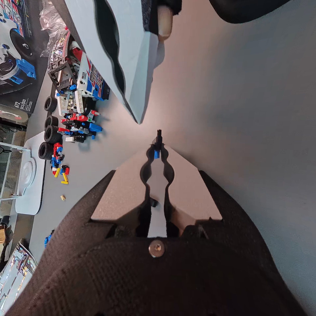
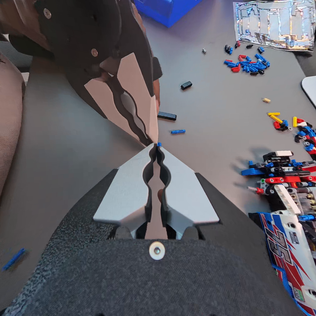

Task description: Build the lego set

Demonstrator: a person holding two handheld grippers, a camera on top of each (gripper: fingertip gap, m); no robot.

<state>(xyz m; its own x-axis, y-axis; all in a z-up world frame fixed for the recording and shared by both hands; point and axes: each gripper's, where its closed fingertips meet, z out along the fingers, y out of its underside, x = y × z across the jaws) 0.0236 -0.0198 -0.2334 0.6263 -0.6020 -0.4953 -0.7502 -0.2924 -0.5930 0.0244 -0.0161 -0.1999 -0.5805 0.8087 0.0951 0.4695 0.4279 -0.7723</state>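
Note:
In the left wrist view my left gripper [image 1: 157, 145] is shut on a small black pin with a blue part [image 1: 157, 153]. The pin's black end sticks out past the fingertips, above the grey table. The right gripper [image 1: 139, 121] comes in from the top with its tip just up-left of that pin, apart from it. In the right wrist view my right gripper [image 2: 157, 145] is shut on a small blue pin [image 2: 159, 144] at its very tip. The left gripper [image 2: 150, 141] nearly touches it, tip to tip. The partly built car [image 2: 289, 196] lies at the right, and at the left in the left wrist view [image 1: 82, 89].
Black tyres [image 1: 50, 133] and loose red, blue and yellow pieces [image 1: 58, 159] lie beside the car. A pile of blue pins [image 2: 248, 64], a black beam [image 2: 166, 116], a blue pin [image 2: 178, 131], the booklet [image 2: 273, 24], a blue bin [image 2: 165, 10] and the set's box [image 1: 15, 51] lie around. Both grippers' tips are close together, under 4 cm apart. The partly built car [image 2: 289, 196] is about equally far from each gripper, around 20 centimeters. It turns up in the left wrist view [image 1: 76, 101] as well.

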